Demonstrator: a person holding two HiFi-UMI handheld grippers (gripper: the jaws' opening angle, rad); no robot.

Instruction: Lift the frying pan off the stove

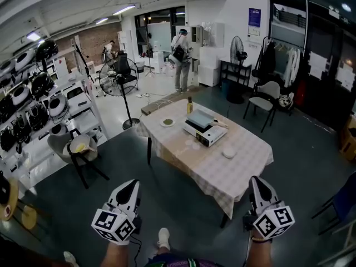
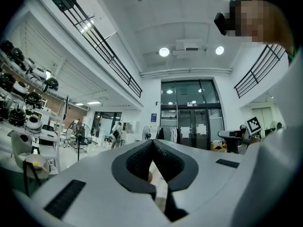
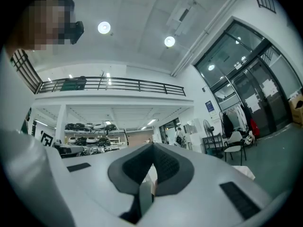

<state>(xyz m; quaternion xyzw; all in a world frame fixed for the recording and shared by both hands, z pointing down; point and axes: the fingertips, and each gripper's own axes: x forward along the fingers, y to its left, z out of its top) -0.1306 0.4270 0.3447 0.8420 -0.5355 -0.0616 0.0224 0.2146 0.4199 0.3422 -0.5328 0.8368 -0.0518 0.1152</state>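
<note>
The frying pan [image 1: 200, 118] sits on the stove [image 1: 204, 133], mid-table [image 1: 245, 166], its handle seemingly pointing right. The table has a checked cloth, with grey floor [image 1: 167, 196] around it. The left gripper [image 1: 130, 183] and right gripper [image 1: 256, 181] are closed and empty.

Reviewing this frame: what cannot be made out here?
- Head view: the flat grey thing on the stove is too small and far away to confirm as a pan.
- Left gripper view: the shut left tongs fill the foreground and hide the stove.
- Right gripper view: the shut right tongs likewise hide the stove.

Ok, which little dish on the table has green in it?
The small plate at the far end, near the bottle. The other dish, on the near side of the stove, is plain white.
</note>
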